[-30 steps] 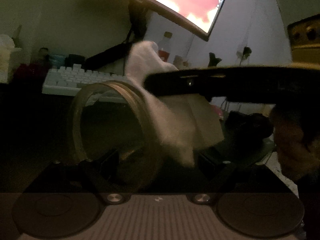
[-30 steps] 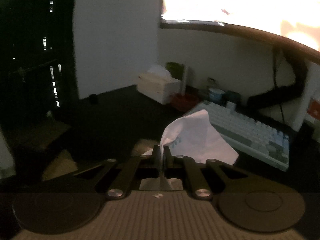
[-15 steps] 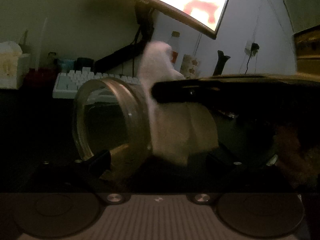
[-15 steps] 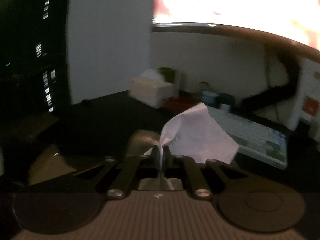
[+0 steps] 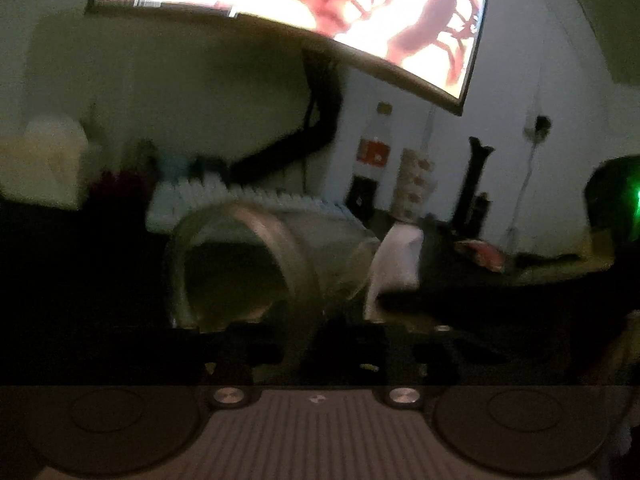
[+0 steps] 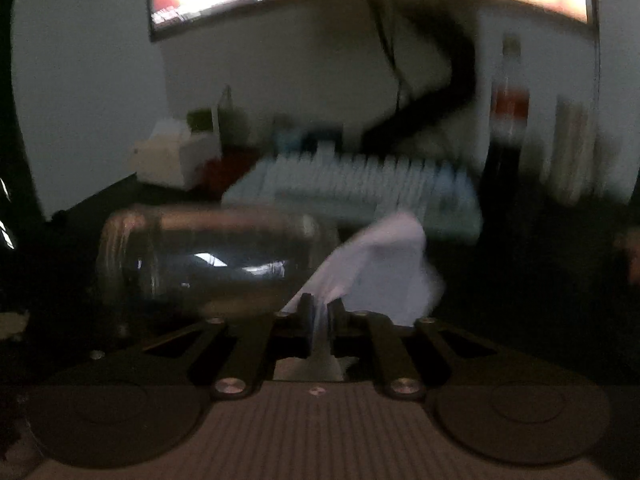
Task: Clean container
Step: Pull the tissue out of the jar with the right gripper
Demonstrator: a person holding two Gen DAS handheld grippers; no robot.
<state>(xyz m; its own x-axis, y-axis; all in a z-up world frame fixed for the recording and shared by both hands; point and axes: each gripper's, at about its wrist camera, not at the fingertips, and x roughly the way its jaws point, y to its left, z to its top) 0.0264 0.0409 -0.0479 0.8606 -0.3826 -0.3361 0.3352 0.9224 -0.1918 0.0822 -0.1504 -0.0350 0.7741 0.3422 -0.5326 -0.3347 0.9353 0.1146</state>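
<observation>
Left wrist view shows a clear glass jar [image 5: 256, 264] lying on its side, its open mouth turned toward the camera and to the left, seemingly so the inside and wall can be reached for wiping. The left gripper [image 5: 316, 344] sits low and dark in the frame; its fingers appear to stand on either side of the jar's lower rim, but blur and dim light mean I cannot tell whether they grip it. A white tissue [image 5: 394, 256] rests against the jar's far, closed end, held there by the right gripper's dark body. In the right wrist view the right gripper [image 6: 319, 316] has its fingers closed narrowly on a pinch of the tissue [image 6: 376, 268], which fans upward and touches the end of the jar [image 6: 208, 256], likely to rub the glass clean. Behind the jar, a pale keyboard [image 6: 360, 184] lies near, with a red-labelled bottle [image 6: 510, 120] and a tissue box [image 6: 172, 156] farther back under a bright curved monitor [image 5: 320, 8]. The dark surface [image 6: 540, 280] to the right of the tissue looks open, giving room for wiping strokes; the keyboard edge limits movement away from the camera.
</observation>
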